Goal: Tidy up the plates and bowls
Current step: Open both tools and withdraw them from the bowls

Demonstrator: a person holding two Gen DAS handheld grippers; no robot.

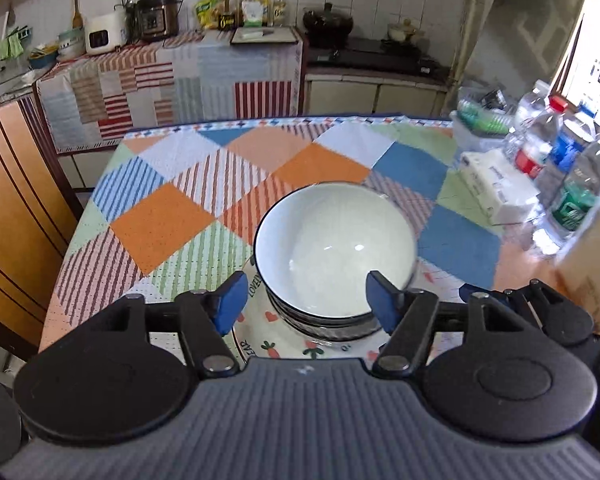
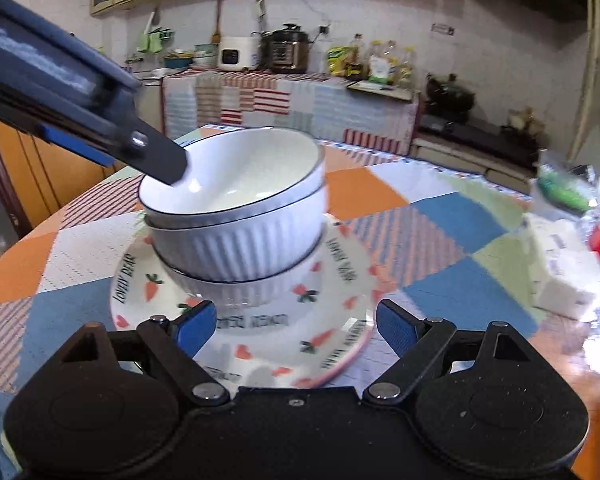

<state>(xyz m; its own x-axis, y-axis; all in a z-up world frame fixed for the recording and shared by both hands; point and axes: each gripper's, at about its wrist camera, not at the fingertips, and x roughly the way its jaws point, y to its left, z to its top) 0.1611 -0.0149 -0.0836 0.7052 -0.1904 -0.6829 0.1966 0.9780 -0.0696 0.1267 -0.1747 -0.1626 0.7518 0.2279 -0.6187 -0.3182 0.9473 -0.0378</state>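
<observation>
A stack of white ribbed bowls (image 2: 244, 220) with dark rims stands on a carrot-patterned plate (image 2: 340, 332) on the checked tablecloth. The top bowl sits a little tilted in the stack. In the left wrist view the top bowl (image 1: 332, 240) lies just ahead of my left gripper (image 1: 306, 304), which is open, its blue pads either side of the stack's near edge. My left gripper also shows in the right wrist view (image 2: 168, 168), one finger reaching over the top bowl's rim. My right gripper (image 2: 296, 330) is open and empty over the plate's near edge.
Water bottles (image 1: 556, 160) and a tissue pack (image 1: 496, 188) stand at the table's right side. A green-filled container (image 1: 480, 116) sits behind them. A kitchen counter with appliances and oil bottles (image 1: 252, 8) runs along the back wall. An orange cabinet (image 1: 16, 200) stands left.
</observation>
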